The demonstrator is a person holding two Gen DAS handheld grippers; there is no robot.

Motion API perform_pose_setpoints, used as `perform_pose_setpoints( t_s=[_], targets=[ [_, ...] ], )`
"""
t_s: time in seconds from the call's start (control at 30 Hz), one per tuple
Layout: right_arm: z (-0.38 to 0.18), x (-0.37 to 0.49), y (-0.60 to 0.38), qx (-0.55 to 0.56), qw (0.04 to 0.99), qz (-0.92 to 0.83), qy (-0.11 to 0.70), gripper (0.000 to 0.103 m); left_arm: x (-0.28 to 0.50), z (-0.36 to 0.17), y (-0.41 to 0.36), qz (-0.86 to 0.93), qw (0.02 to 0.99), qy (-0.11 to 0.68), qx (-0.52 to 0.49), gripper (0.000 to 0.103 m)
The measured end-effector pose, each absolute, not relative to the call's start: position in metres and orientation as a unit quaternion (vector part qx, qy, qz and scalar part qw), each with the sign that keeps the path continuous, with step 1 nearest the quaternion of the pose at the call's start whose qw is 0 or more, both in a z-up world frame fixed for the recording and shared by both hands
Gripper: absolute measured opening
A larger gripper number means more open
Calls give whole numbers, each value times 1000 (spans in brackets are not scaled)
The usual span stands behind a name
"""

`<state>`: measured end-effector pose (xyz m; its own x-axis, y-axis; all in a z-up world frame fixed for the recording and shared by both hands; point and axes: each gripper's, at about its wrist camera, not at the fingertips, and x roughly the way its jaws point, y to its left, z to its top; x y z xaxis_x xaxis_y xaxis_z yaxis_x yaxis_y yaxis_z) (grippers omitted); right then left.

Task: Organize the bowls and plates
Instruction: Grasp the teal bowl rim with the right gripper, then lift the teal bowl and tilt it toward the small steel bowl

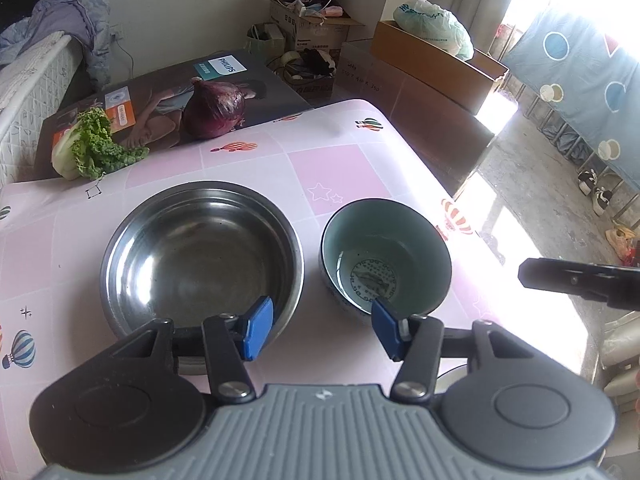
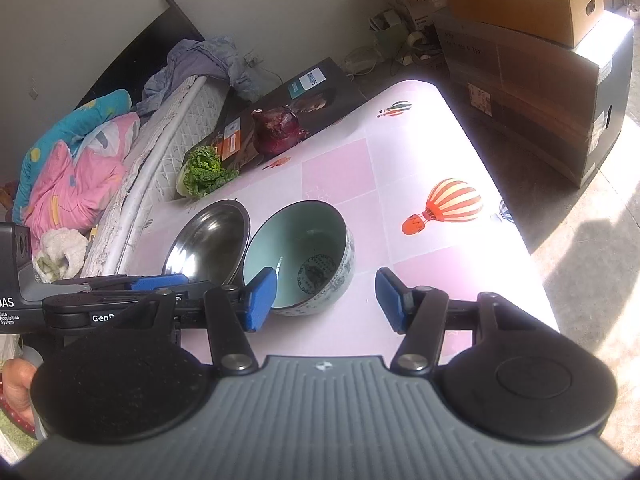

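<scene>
A wide steel bowl (image 1: pixel 200 256) and a smaller ceramic bowl (image 1: pixel 384 256) with a pale green inside and a dark printed mark stand side by side on the pink table (image 1: pixel 340 168). My left gripper (image 1: pixel 322 328) hovers just in front of the gap between them, open, with only tablecloth between its blue pads. In the right wrist view the steel bowl (image 2: pixel 208 244) and the ceramic bowl (image 2: pixel 300 248) lie ahead. My right gripper (image 2: pixel 325 300) is open with its left pad near the ceramic bowl's near rim, not pressing on it. The left gripper's body (image 2: pixel 120 296) shows at the left.
A red onion (image 1: pixel 214 110) and a leafy green vegetable (image 1: pixel 92 148) rest on a printed box (image 1: pixel 168 92) at the table's far left. Cardboard boxes (image 1: pixel 436 64) stand beyond the far right corner. A bed (image 2: pixel 132 168) runs along the left side. The right table edge (image 2: pixel 516 216) drops to the floor.
</scene>
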<state>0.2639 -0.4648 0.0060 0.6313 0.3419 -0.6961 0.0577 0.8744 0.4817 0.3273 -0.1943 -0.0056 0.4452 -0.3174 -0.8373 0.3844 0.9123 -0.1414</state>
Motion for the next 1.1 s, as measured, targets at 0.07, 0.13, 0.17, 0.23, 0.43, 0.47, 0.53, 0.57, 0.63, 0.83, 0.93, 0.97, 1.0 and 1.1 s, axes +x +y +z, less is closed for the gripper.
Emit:
perform_pose_setpoints(
  t_s=[0.07, 0.13, 0.17, 0.23, 0.43, 0.47, 0.53, 0.57, 0.63, 0.83, 0.93, 0.97, 1.0, 1.1],
  targets=[
    [-4, 272, -472, 252, 866, 87, 423, 54, 331, -9, -202, -209, 848, 485, 38, 55],
    [-14, 281, -477, 268, 861, 94, 422, 52, 336, -13, -209, -208, 846, 490, 36, 53],
    [-20, 286, -479, 277, 858, 98, 422, 50, 340, -15, -211, -206, 844, 494, 34, 51],
    [-31, 296, -481, 291, 850, 106, 425, 45, 346, -20, -217, -201, 841, 501, 33, 41],
    [-57, 322, -481, 308, 840, 112, 433, 32, 354, -31, -228, -202, 838, 504, 55, 23],
    [-60, 327, -480, 307, 839, 113, 435, 29, 356, -32, -229, -201, 837, 506, 56, 23],
    [-64, 334, -478, 306, 837, 112, 439, 26, 361, -36, -227, -196, 833, 515, 49, 19],
    [-67, 338, -477, 306, 836, 114, 441, 24, 363, -37, -226, -195, 832, 518, 47, 19],
    [-73, 343, -474, 308, 832, 118, 447, 19, 365, -39, -226, -194, 830, 521, 44, 17],
    [-78, 346, -470, 311, 824, 126, 457, 18, 359, -40, -230, -195, 830, 521, 53, 19],
    [-79, 340, -472, 307, 821, 131, 464, 18, 354, -39, -228, -203, 824, 527, 40, 23],
    [-77, 337, -472, 302, 821, 133, 466, 18, 353, -39, -227, -208, 821, 531, 34, 24],
    [-76, 335, -472, 298, 822, 134, 467, 18, 351, -39, -226, -213, 817, 535, 29, 25],
    [-75, 331, -476, 287, 823, 138, 470, 18, 345, -41, -223, -235, 806, 543, 16, 25]
  ],
)
